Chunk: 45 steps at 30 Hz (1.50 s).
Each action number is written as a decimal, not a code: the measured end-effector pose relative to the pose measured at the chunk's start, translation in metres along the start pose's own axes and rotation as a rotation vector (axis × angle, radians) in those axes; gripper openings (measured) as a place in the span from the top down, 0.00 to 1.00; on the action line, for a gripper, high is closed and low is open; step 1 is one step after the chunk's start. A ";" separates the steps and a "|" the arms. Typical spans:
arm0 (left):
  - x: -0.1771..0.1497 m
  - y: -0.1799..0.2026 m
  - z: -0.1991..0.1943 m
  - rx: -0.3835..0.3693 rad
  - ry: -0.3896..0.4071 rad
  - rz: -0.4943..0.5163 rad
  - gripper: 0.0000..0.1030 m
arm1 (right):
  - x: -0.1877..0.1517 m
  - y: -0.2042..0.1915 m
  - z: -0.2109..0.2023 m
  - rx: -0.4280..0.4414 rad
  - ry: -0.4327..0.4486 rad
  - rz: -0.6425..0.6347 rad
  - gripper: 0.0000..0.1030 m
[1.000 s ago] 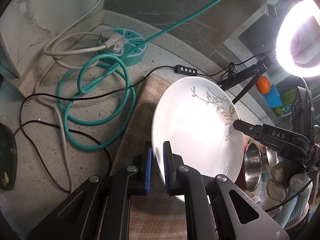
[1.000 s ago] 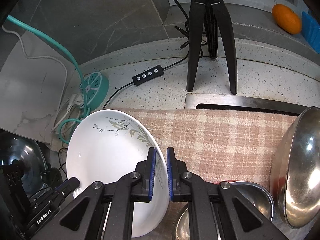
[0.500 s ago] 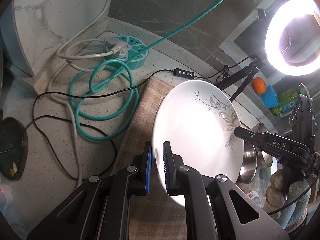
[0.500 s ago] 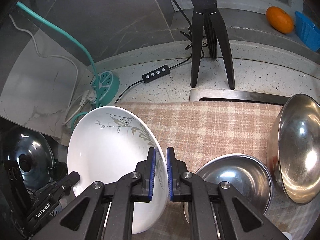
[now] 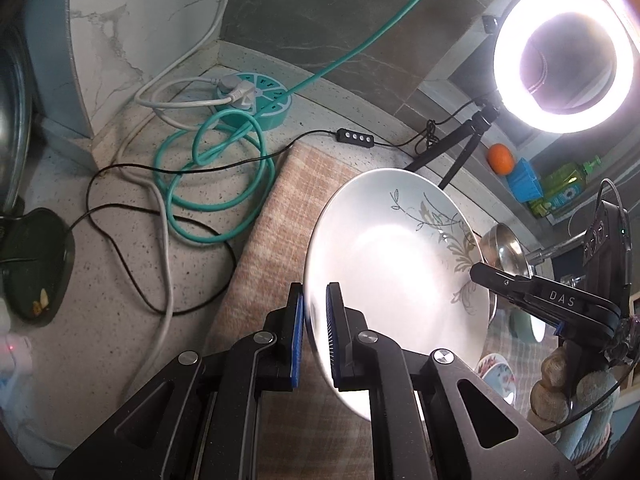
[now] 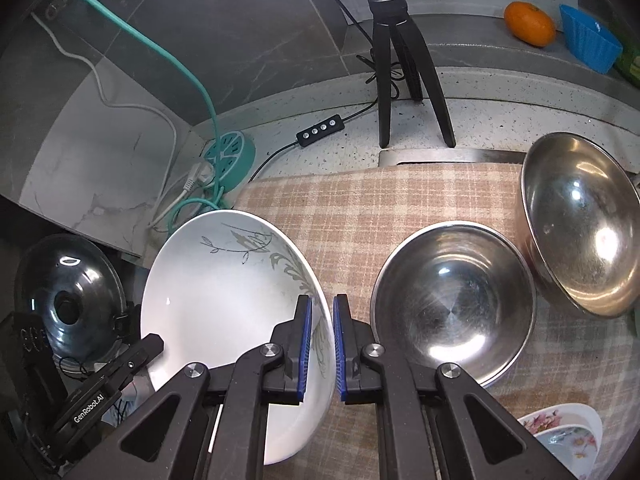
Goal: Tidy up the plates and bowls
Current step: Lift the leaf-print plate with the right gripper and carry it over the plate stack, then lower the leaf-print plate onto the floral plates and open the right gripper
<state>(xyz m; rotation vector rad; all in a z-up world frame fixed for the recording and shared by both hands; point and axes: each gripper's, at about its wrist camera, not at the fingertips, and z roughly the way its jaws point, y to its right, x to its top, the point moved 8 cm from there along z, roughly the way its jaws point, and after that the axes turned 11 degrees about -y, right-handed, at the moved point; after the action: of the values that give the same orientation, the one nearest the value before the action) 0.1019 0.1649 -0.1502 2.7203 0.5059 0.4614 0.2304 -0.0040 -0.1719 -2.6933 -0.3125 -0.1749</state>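
A white plate (image 5: 400, 272) with a grey leaf pattern hangs tilted above the checked cloth (image 5: 288, 216), held by its rim from both sides. My left gripper (image 5: 316, 316) is shut on its near rim. In the right wrist view the same plate (image 6: 224, 292) has my right gripper (image 6: 320, 320) shut on its right rim. Each gripper also shows in the other's view: the right gripper (image 5: 480, 276) and the left gripper (image 6: 152, 344). Two steel bowls (image 6: 452, 312) (image 6: 580, 224) sit on the cloth (image 6: 360, 208) to the right.
Flowered small bowls (image 6: 568, 436) lie at the lower right. A tripod (image 6: 400, 60) with a ring light (image 5: 560, 52) stands behind the cloth. A teal power strip (image 5: 256, 100), coiled cables, a dark pot lid (image 6: 68, 300) and an orange (image 6: 528, 24) ring the area.
Both grippers have risen and drawn back with the plate between them. The near steel bowl has come fully into the right wrist view.
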 end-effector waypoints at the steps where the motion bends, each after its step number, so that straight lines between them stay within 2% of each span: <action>1: -0.003 0.002 -0.002 -0.001 0.000 0.002 0.91 | -0.003 0.001 -0.003 0.002 0.002 0.004 0.90; 10: -0.031 0.025 -0.007 -0.016 -0.017 0.037 0.91 | -0.038 0.020 -0.021 0.007 0.012 0.036 0.90; 25: -0.070 0.076 0.007 -0.055 -0.082 0.123 0.91 | -0.088 0.078 -0.054 -0.012 0.032 0.119 0.90; 45: -0.116 0.143 0.050 -0.076 -0.206 0.263 0.91 | -0.148 0.164 -0.072 -0.055 0.022 0.275 0.90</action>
<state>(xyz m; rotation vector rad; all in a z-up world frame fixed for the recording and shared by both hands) 0.0589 -0.0197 -0.1696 2.7300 0.0749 0.2536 0.1217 -0.2083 -0.1967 -2.7512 0.0722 -0.1323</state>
